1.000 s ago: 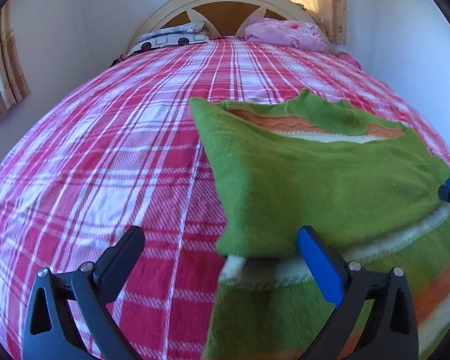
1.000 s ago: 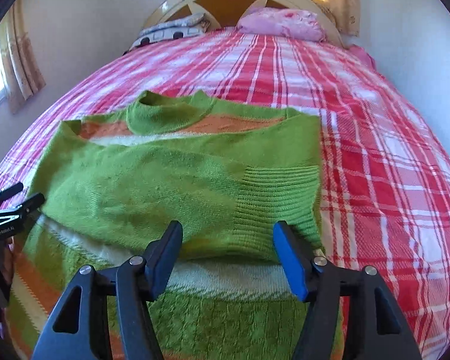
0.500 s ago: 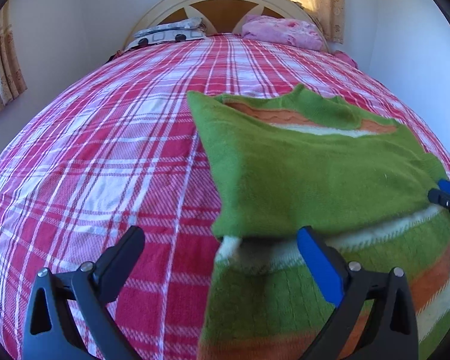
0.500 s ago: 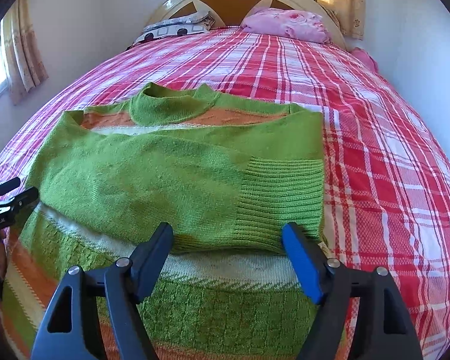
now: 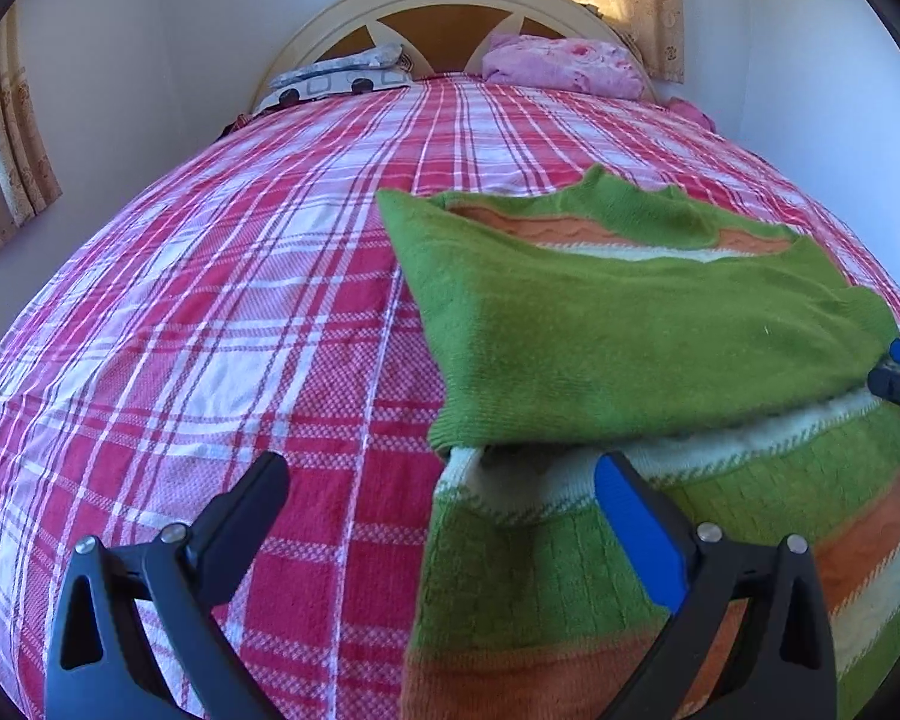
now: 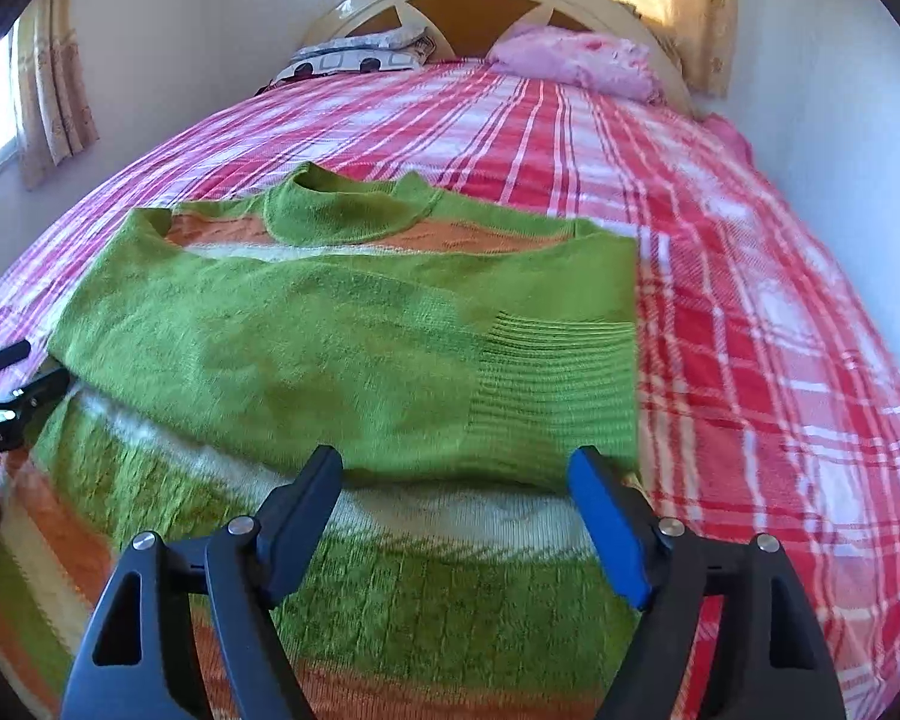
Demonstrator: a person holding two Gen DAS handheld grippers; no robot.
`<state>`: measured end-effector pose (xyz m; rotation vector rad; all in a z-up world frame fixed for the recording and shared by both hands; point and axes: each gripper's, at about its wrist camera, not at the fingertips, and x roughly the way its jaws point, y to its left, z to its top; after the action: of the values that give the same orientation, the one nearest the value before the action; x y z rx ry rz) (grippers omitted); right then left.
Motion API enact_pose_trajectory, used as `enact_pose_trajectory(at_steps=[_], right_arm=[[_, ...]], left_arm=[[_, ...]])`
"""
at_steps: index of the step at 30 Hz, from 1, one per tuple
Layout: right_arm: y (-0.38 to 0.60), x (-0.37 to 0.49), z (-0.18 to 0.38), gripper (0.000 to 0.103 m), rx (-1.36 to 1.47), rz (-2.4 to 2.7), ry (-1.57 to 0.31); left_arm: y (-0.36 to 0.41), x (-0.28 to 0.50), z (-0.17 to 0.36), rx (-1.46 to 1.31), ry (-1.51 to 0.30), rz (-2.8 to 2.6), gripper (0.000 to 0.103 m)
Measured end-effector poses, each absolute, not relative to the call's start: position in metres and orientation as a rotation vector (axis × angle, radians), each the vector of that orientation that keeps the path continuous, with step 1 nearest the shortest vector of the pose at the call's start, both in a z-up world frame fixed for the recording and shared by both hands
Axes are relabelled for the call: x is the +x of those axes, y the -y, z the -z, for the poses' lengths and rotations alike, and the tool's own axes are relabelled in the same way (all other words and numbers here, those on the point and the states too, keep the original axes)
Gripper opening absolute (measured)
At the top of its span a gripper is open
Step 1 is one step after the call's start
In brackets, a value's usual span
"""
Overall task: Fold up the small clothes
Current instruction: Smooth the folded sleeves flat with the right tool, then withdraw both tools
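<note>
The green striped sweater (image 6: 342, 348) is laid on the bed (image 6: 750, 312), in the centre and lower left of the right wrist view and in the lower right of the left wrist view. Both sleeves are already folded across the chest, so that a plain green band is seen over the striped body, with a ribbed cuff at its right end. The lower part of the body, with orange and white stripes, is not yet folded up; this step is judged to be left, and perhaps one more fold after it.

The right gripper (image 6: 456, 510) is seen at the bottom of its frame with the fingers wide apart; nothing is held, the sleeve edge lies just beyond the tips. The left gripper (image 5: 444, 516) is also wide and empty, over the left edge of the sweater.

Compared with the earlier frames, the right fingers have just been opening, with no cloth between them. The sweater is not changed in shape. The left fingers are kept at the same width.
</note>
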<state>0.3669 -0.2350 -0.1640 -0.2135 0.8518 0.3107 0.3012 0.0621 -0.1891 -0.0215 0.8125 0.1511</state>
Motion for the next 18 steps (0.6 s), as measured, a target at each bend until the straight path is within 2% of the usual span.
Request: enact_pose_trajectory(at_steps=[5, 18], right_arm=[[0.247, 0.369, 0.169, 0.078, -0.184, -0.273, -0.89], [0.265, 0.336, 0.153, 0.078, -0.154, -0.264, -0.84]], left_arm=[[-0.065, 0.301, 0.187, -0.04, -0.814, -0.164, 0.103], [-0.058, 0.262, 0.182, -0.065, -0.8, -0.12, 0.103]])
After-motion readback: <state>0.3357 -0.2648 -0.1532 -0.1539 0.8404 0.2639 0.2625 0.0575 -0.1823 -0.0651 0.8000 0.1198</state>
